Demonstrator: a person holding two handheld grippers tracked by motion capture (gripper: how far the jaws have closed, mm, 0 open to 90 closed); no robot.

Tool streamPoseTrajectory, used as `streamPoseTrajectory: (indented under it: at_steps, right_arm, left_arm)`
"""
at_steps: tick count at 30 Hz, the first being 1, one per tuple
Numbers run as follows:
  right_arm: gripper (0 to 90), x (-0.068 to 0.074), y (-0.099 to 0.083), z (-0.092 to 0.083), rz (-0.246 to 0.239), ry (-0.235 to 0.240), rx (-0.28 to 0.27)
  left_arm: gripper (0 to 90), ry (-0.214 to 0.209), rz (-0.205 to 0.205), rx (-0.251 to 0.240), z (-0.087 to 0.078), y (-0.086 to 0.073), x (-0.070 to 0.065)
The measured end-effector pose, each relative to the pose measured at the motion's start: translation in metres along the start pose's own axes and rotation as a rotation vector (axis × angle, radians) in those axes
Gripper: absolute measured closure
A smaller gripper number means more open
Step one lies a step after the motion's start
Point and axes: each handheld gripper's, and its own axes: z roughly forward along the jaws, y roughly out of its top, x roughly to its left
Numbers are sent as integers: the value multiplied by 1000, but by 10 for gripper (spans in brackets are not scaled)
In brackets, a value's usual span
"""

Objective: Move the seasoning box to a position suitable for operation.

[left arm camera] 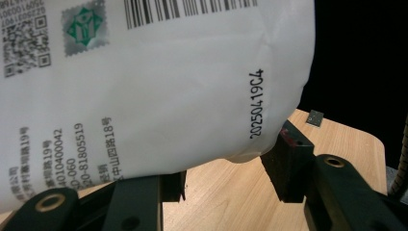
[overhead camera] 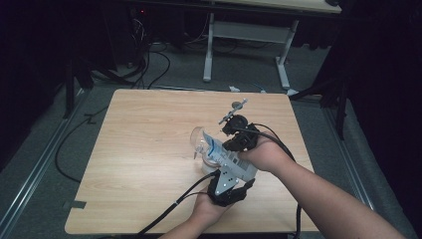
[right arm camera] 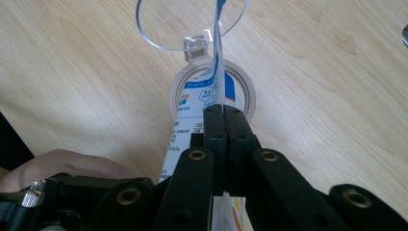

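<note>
High view: wooden surface (overhead camera: 149, 149) w/ a clear plastic jar (overhead camera: 206, 149) right of centre, hinged lid open, and a white printed pouch (overhead camera: 224, 162) held over/into its mouth by both grippers. Right gripper (overhead camera: 238, 137) comes in from the far-right side of the pouch; left gripper (overhead camera: 226, 189) sits at the near end. Right gripper view: right gripper (right arm camera: 224, 115) fingers pressed together, pinching the pouch (right arm camera: 216, 82) by its thin edge seam, pouch seen edge-on above the jar (right arm camera: 211, 94) opening; clear lid (right arm camera: 187, 24) tipped back beyond. Left gripper view: left gripper (left arm camera: 226, 183) fingers spread, pouch (left arm camera: 154, 96) bulging just above the gap; whether either finger touches the film, cannot tell. Handling, est.: pouch is soft, light, slick film, contents shift, so body sags and deforms; the flat sealed seam is the firmest hold. Jar is light, rigid, prob. slides or tips if pushed; steady at its wall, not the lid.
</note>
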Motion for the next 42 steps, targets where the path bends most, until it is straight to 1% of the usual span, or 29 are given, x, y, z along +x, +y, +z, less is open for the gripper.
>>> streamPoseTrajectory:
  at_steps: [4,11,13,19,21,24,28,32,38,42]
  right_arm:
    - [897,0,-1,0,5,7,2]
    - [897,0,-3,0,0,9,9]
    - [897,1,-4,0,8,7,15]
    - [897,1,-5,-1,6,7,14]
    - [897,2,-5,-2,12,6,14]
    - [897,2,-6,-2,7,3,18]
    - [897,3,-7,-3,-2,-1,17]
    - [897,3,-8,-4,8,0,19]
    - [897,2,-8,-5,13,-2,21]
    - [897,2,-8,-5,17,-5,23]
  left_arm:
    - [553,-2,2,4,0,-3,0]
    - [552,-3,5,10,0,-7,0]
    - [549,-5,4,15,0,-9,0]
    - [548,-5,6,17,0,-11,1]
    - [548,-4,6,24,0,-12,1]
    - [548,-5,16,36,0,-13,1]
    - [548,-6,7,33,1,-14,1]
    - [548,-3,8,36,0,-16,2]
    - [548,9,-11,48,1,-21,6]
    - [547,11,-13,57,2,-24,8]
